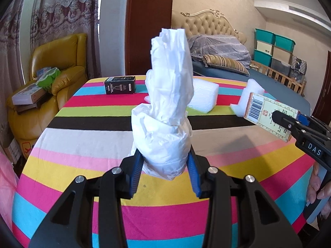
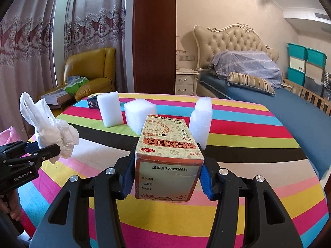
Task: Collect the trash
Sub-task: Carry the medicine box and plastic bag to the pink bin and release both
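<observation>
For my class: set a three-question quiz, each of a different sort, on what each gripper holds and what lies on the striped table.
1. True or false: the left tongs grip a crumpled white plastic bag.
2. The right tongs hold: A) foam block B) medicine box C) black box
3. Fill in: ___ white foam blocks stand on the striped tablecloth.

Key: 1 true; 2 B; 3 three
</observation>
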`<state>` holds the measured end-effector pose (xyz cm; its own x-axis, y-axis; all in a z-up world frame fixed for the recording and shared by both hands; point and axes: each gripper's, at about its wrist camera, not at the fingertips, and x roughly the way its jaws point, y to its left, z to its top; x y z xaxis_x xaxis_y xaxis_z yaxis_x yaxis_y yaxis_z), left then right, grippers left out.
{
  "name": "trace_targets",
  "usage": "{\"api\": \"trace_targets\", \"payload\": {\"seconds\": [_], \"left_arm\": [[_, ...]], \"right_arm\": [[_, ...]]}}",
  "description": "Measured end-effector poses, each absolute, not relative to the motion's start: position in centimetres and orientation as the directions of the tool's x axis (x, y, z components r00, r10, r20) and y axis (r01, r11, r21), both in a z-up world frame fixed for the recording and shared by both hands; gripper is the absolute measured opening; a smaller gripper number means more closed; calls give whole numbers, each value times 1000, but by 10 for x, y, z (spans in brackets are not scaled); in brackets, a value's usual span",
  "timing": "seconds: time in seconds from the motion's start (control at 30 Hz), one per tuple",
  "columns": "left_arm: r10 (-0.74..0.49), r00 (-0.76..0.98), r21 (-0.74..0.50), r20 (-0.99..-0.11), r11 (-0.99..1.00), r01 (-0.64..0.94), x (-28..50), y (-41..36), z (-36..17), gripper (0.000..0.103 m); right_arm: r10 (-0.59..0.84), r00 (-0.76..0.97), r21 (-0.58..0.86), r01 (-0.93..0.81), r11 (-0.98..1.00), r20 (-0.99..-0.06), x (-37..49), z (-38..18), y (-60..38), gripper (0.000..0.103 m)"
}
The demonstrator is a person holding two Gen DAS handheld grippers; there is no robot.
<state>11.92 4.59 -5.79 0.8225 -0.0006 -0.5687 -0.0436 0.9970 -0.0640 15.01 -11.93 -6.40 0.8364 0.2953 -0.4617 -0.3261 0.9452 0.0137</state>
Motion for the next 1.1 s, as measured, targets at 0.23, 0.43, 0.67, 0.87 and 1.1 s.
{"api": "trace_targets", "payload": {"seconds": [0.23,0.43,0.67,0.87,1.1], "left_arm": [[-8,821,-90,-571,995,-53,114,48,-66,39],[35,824,-59,-565,995,-82,96,54,-61,39],[93,828,-31,-552,991,-131,65,75,-59,39],[119,840,-23,-529,988,-154,44,91,-53,39],[153,836,-2,-526,984,-180,23,110,-55,39]], "right_arm": [[269,845,-49,-327,944,-462,146,-64,-110,51],[325,827,38,-348,937,-458,140,-64,-113,51],[382,803,42,-409,911,-458,122,-63,-98,51],[433,763,1,-493,870,-479,103,-66,-67,51],[465,740,-24,-543,839,-486,90,-60,-48,51]]}}
